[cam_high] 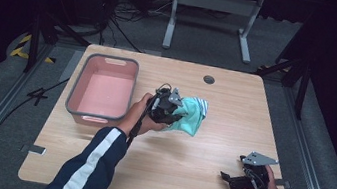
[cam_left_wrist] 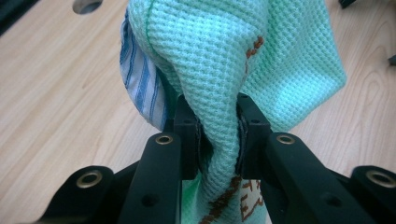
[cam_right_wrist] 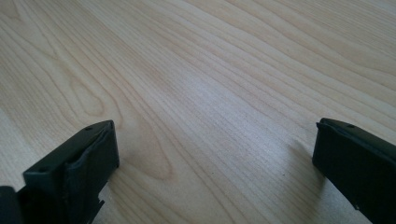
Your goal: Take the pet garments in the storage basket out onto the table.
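Firmly, left gripper [cam_left_wrist: 217,140] pinches bunched waffle-weave mint cloth [cam_left_wrist: 224,60]; right gripper [cam_right_wrist: 215,163] gapes.

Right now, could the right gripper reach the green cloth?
Probably yes: the right gripper sits open with bare table between it and the green cloth, though the left gripper already pinches that cloth.

Table [cam_high: 198,154]: evenly lit from above — surroundings fall into darkness.
Shadows: soft, short (beside the jaws).
Focus: cloth [cam_left_wrist: 224,60] weave sharp — near jaws slightly blurred.
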The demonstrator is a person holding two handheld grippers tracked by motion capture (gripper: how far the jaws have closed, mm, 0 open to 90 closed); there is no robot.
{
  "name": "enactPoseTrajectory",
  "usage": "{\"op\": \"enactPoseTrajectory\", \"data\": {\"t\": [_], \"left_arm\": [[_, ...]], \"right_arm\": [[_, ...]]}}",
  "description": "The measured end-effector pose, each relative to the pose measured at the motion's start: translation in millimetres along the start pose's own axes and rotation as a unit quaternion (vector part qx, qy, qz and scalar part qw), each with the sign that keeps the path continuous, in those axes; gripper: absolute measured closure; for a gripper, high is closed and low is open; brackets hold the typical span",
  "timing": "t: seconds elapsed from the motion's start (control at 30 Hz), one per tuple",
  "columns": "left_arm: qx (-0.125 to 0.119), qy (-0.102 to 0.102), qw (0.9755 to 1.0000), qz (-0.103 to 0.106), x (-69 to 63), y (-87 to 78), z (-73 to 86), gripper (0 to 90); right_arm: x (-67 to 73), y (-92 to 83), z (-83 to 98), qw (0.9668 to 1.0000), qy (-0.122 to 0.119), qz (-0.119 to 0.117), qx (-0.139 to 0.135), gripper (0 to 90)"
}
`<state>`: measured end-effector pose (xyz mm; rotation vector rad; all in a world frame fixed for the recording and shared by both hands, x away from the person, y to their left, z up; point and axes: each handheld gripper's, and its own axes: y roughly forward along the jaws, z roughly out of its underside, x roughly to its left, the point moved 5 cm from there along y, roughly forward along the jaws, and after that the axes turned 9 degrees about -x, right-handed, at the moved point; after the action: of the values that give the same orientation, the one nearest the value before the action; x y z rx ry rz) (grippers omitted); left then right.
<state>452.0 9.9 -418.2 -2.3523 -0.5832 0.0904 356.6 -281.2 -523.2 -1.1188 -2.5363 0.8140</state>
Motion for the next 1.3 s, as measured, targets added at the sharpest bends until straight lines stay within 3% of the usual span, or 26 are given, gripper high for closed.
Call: {"op": "enactPoseTrajectory", "data": {"t": [0.5,0.97,1.3], "left_arm": [[0.028,-0.006,0.9996,0.005,-2.8,27.0,12.5,71.9],[0.054,-0.004,0.9985,0.004,-3.0,40.3,22.6,65.5],[0.047,-0.012,0.9988,0.005,-3.2,40.9,22.8,64.1]], "right_arm": [[0.1,-0.1,0.1,1.0000,0.001,0.000,0.001,0.6],[0.1,-0.1,0.1,1.0000,0.001,0.000,0.001,0.6],[0.1,-0.1,0.1,1.0000,0.000,0.000,0.001,0.6]]}}
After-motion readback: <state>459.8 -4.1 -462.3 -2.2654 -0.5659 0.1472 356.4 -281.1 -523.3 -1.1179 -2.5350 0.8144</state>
